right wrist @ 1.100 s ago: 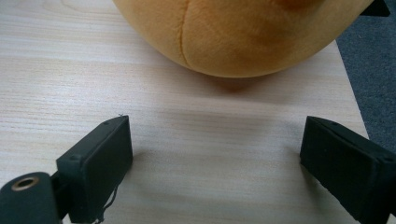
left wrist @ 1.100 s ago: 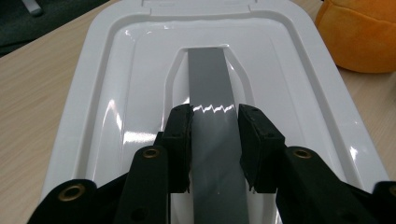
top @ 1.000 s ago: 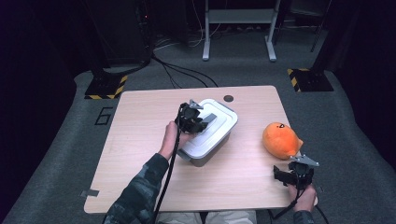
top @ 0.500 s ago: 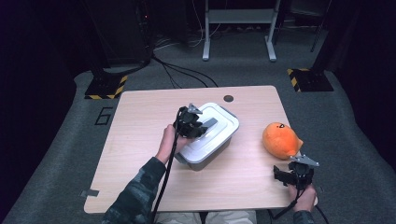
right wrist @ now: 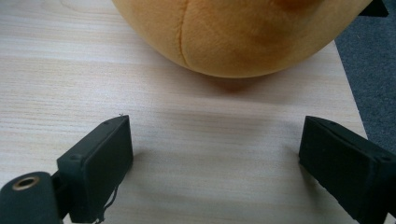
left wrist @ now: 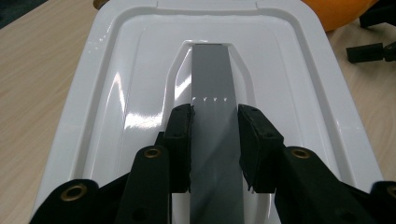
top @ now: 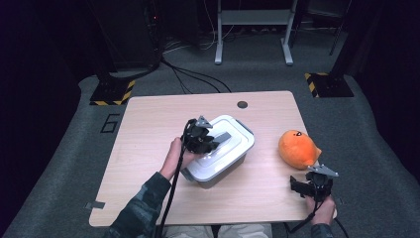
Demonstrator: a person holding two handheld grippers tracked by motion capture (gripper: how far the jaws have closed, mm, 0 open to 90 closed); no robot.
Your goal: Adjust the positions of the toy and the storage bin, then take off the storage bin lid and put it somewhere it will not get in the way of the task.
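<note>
Left hand-held gripper [left wrist: 214,149] is clamped on the grey handle [left wrist: 212,93] of the white box lid [top: 225,144]; the box sits mid-table [top: 148,129]. Right hand-held gripper [right wrist: 215,163] rests near the front right corner, jaws wide, nothing between them. Orange plush toy [top: 297,148] lies just beyond it, apart from the box.

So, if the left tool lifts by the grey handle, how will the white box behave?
The left tool is shut on the grey handle. The white box looks like rigid plastic, so it probably keeps its shape. Its glossy lid seems slippery. If unlatched, perhaps only the lid rises.
</note>
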